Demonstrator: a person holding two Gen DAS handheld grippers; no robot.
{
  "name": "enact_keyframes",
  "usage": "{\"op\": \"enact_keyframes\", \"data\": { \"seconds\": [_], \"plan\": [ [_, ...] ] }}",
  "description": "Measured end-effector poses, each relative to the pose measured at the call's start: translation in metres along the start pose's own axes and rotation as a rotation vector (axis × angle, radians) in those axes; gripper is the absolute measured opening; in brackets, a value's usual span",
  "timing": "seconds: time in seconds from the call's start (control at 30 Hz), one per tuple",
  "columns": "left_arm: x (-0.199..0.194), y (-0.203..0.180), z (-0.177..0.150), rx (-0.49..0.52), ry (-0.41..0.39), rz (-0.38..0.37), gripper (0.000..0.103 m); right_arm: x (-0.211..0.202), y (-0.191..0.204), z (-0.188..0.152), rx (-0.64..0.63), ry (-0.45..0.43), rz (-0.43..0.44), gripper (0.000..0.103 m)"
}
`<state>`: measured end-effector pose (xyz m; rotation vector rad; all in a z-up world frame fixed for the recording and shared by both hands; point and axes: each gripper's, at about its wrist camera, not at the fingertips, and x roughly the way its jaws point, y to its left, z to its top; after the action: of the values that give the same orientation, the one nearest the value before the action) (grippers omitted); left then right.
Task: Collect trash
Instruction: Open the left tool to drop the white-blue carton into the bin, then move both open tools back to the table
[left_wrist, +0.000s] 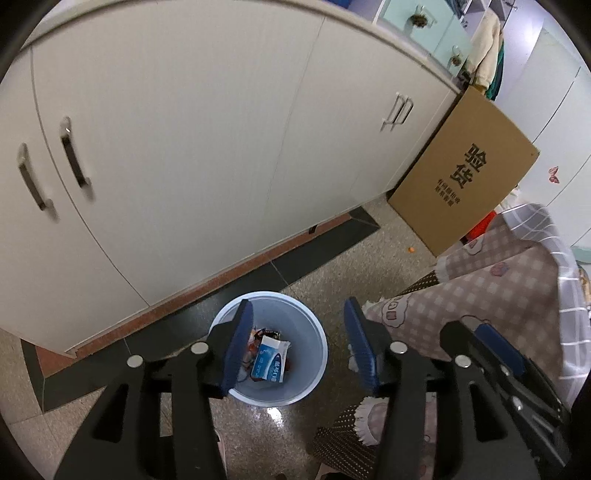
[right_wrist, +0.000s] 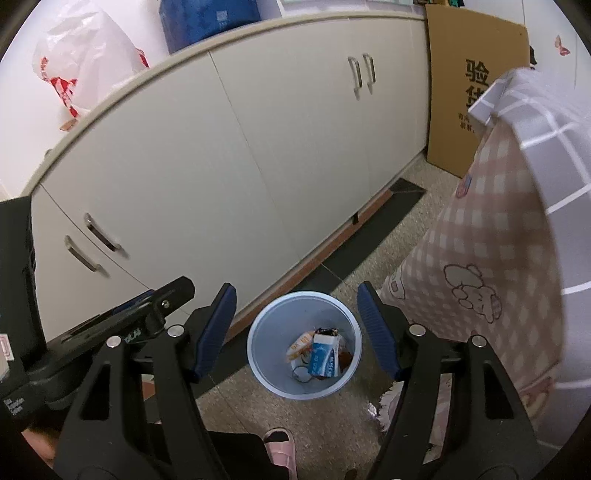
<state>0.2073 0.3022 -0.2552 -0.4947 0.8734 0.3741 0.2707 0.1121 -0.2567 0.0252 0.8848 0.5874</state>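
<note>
The white cabinet fills the space ahead of you, its doors running along a dark floor strip, with a cardboard box leaning at its far end. To your right a pink checked cloth hangs down close to the bin. On the speckled floor, just in front of the cabinet base, stands the pale blue trash bin; inside it lies the trash, a blue-and-white packet on top of a few other wrappers. Both of your hands are tilted steeply downward over that bin. Your left gripper is released, its 2 blue pads apart with nothing between them, the packet lying well below in the bin. Your right gripper is likewise spread wide and empty, framing the bin's mouth
</note>
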Motion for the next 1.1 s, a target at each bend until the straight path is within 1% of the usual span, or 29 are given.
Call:
{"op": "enact_keyframes", "data": {
  "seconds": [0.2, 0.4, 0.47, 0.53, 0.63, 0.7, 0.77, 0.8, 0.9, 0.93, 1.0, 1.03, 1.1],
  "plan": [
    [-0.049, 0.001, 0.002, -0.016, -0.081, -0.008, 0.055, -0.038, 0.011, 0.008, -0.015, -0.048, 0.044, 0.068],
    [-0.114, -0.007, 0.004, -0.019, -0.203, -0.017, 0.059, -0.082, 0.020, 0.016, -0.016, -0.118, 0.105, 0.068],
    [-0.140, -0.017, 0.005, -0.013, -0.255, -0.029, 0.061, -0.104, 0.022, 0.019, -0.020, -0.150, 0.119, 0.069],
    [-0.157, -0.027, 0.004, -0.008, -0.291, -0.040, 0.064, -0.123, 0.020, 0.023, -0.019, -0.185, 0.121, 0.071],
    [-0.179, -0.053, 0.003, 0.010, -0.326, -0.095, 0.069, -0.155, 0.006, 0.027, -0.004, -0.236, 0.107, 0.072],
    [-0.185, -0.072, 0.003, 0.032, -0.332, -0.119, 0.070, -0.175, -0.012, 0.030, 0.015, -0.263, 0.084, 0.074],
    [-0.188, -0.103, 0.001, 0.083, -0.334, -0.153, 0.070, -0.192, -0.030, 0.031, 0.035, -0.284, 0.061, 0.075],
    [-0.188, -0.118, 0.000, 0.108, -0.328, -0.172, 0.070, -0.203, -0.046, 0.032, 0.052, -0.297, 0.037, 0.075],
    [-0.181, -0.171, -0.006, 0.204, -0.290, -0.249, 0.070, -0.228, -0.086, 0.031, 0.091, -0.325, -0.031, 0.075],
    [-0.174, -0.195, -0.009, 0.251, -0.264, -0.274, 0.070, -0.238, -0.104, 0.030, 0.112, -0.336, -0.062, 0.075],
    [-0.162, -0.232, -0.015, 0.319, -0.221, -0.311, 0.070, -0.253, -0.140, 0.027, 0.155, -0.346, -0.116, 0.075],
    [-0.153, -0.257, -0.020, 0.364, -0.192, -0.347, 0.070, -0.262, -0.162, 0.024, 0.182, -0.351, -0.145, 0.075],
    [-0.142, -0.290, -0.028, 0.418, -0.170, -0.380, 0.070, -0.273, -0.200, 0.018, 0.225, -0.349, -0.210, 0.076]
  ]
}}
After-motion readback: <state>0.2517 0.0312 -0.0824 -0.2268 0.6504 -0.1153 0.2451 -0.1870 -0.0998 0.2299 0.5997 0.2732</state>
